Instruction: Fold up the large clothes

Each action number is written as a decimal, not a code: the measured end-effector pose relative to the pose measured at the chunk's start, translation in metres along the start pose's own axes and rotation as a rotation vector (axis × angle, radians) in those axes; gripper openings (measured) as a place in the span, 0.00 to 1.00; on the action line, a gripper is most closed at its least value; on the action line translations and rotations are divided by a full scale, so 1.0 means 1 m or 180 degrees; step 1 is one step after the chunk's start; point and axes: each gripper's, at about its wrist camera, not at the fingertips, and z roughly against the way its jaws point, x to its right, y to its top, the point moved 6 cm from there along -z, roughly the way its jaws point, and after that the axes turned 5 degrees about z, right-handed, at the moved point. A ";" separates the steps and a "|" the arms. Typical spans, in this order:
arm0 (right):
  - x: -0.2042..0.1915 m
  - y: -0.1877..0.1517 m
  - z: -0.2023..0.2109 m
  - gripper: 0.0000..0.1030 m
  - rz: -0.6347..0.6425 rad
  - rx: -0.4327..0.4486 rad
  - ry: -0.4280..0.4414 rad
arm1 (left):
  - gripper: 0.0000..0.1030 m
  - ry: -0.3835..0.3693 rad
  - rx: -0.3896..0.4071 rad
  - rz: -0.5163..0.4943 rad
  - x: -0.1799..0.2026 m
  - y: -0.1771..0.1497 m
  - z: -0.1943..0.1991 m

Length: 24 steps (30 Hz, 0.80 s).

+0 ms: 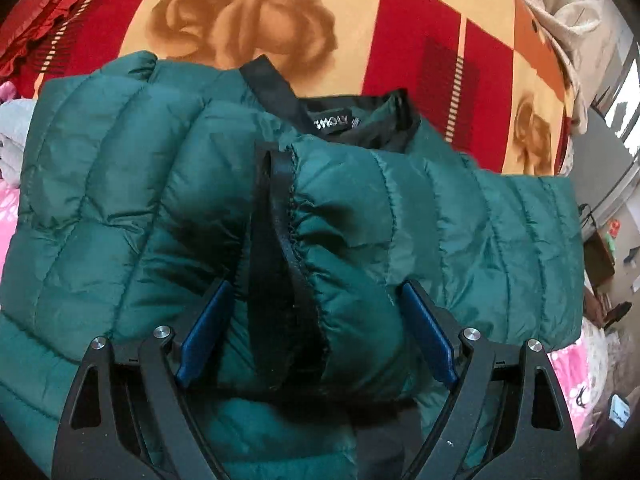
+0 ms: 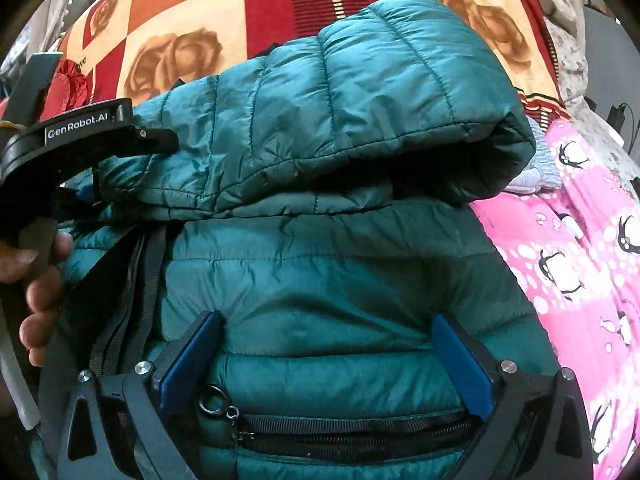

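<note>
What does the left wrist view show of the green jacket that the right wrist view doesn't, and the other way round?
Only the left wrist view shows the black collar with its label, and the black-trimmed cuff running toward the left gripper, whose jaws stand apart around puffy fabric. Only the right wrist view shows the zipped pocket with its ring pull, a folded-over sleeve, the pink penguin blanket, and the right gripper, jaws apart over the jacket. Both show the green jacket on the rose-patterned bedsheet.

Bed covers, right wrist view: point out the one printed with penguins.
The pink blanket, right of the green puffer jacket, carries black-and-white penguins. The red-and-cream checked cover beyond the jacket shows brown roses instead.
</note>
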 end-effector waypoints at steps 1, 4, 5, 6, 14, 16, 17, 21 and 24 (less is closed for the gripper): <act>0.001 0.000 0.000 1.00 0.0002 0.0000 -0.0001 | 0.43 -0.0034 0.0017 0.0002 0.001 0.001 0.002; 0.001 -0.002 0.001 1.00 0.0006 0.0001 -0.0008 | 0.17 -0.0056 0.0107 0.0036 0.002 0.006 0.017; 0.001 -0.001 0.002 1.00 0.0006 0.0001 -0.0007 | 0.17 -0.0025 0.0201 0.0007 0.002 0.007 0.028; 0.001 -0.002 0.002 1.00 0.0005 0.0002 -0.0006 | 0.17 -0.0022 0.0271 -0.0010 0.003 0.009 0.037; 0.000 0.000 0.001 1.00 0.0016 -0.0004 -0.0031 | 0.17 0.0126 0.0903 0.0019 -0.054 0.043 0.139; -0.001 0.000 0.001 1.00 0.0019 -0.0007 -0.0036 | 0.17 0.0263 0.0777 0.0100 -0.076 0.041 0.129; -0.001 0.001 0.001 1.00 0.0020 -0.0006 -0.0036 | 0.18 0.0305 0.0614 0.0136 -0.087 0.037 0.117; 0.001 0.001 0.001 1.00 0.0006 -0.0001 -0.0019 | 0.22 0.0301 0.0293 0.0311 -0.106 0.015 0.099; 0.001 0.001 0.001 1.00 -0.0001 -0.0003 -0.0013 | 0.28 0.0235 0.0397 0.0399 -0.114 0.010 0.116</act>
